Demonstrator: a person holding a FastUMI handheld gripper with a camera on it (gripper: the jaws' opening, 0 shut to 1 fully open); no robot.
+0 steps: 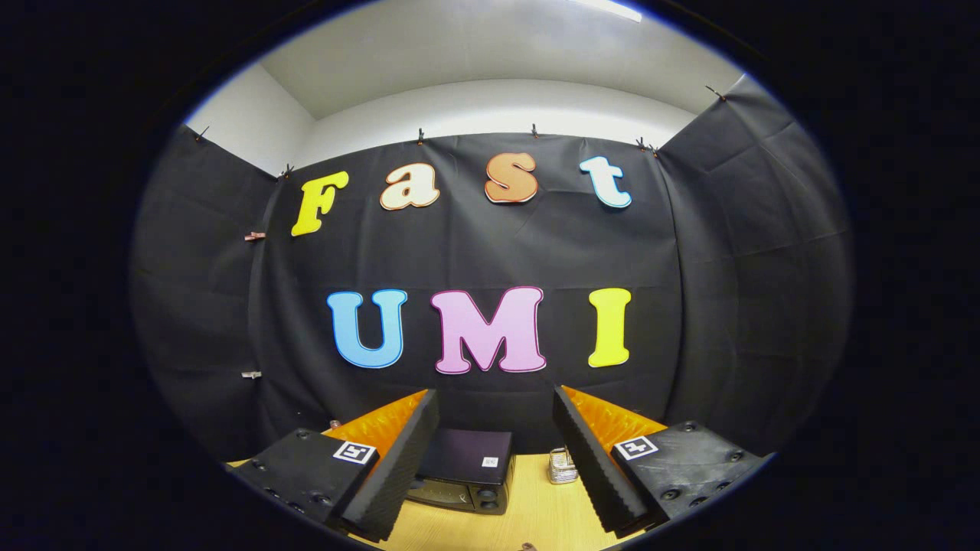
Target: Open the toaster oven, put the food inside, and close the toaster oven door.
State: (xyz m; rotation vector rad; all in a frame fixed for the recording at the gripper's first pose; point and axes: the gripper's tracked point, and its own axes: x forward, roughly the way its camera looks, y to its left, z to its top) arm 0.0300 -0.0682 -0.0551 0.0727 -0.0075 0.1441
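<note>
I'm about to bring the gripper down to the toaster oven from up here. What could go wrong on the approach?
The gripper is open and empty, and the toaster oven sits beyond and between its fingers, seen from above, so its door handle is hard to make out; a blind descent may miss it. The small shiny object stands close beside the oven on the wooden table, near one finger, and could get knocked.

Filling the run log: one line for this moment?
gripper: open, jaws apart, holding nothing | toaster oven: ahead, door closed | small container: beside oven | stage: approach
</note>
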